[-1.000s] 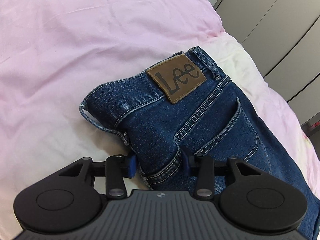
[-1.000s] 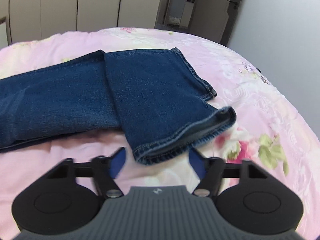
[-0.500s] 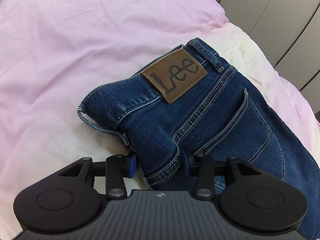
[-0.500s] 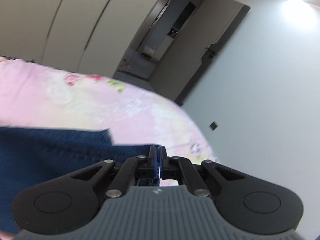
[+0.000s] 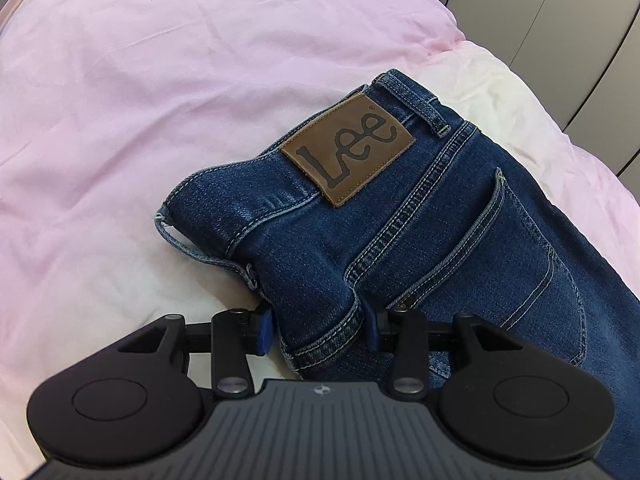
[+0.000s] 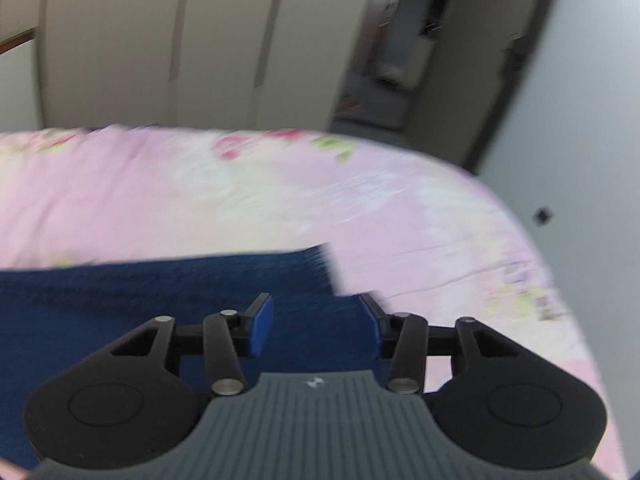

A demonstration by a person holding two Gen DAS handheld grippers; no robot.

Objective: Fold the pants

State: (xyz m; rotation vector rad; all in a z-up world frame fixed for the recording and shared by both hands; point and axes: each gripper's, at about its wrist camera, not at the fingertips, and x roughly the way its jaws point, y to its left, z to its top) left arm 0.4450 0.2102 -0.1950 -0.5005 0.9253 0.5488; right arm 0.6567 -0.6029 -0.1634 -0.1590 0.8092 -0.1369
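Dark blue jeans [image 5: 420, 232] with a brown Lee patch [image 5: 348, 152] lie on the pink bed. In the left wrist view my left gripper [image 5: 318, 330] stands half open, its blue pads on either side of a bunched waistband fold without pressing it flat. In the right wrist view, which is blurred, my right gripper [image 6: 316, 326] is open over the leg end of the jeans [image 6: 160, 292], which lies flat on the bedspread. The denim passes between and under the pads.
The pink bedspread [image 5: 160, 80] has a floral part [image 6: 280, 184] near the foot end. Cream wardrobe doors [image 6: 200, 40] stand behind the bed, with an open doorway [image 6: 392, 64] and a grey wall [image 6: 592, 100] on the right.
My right gripper shut on the leg hem half a second ago and lifted; now it is open and the leg end lies flat. The left gripper stayed around the waistband fold.
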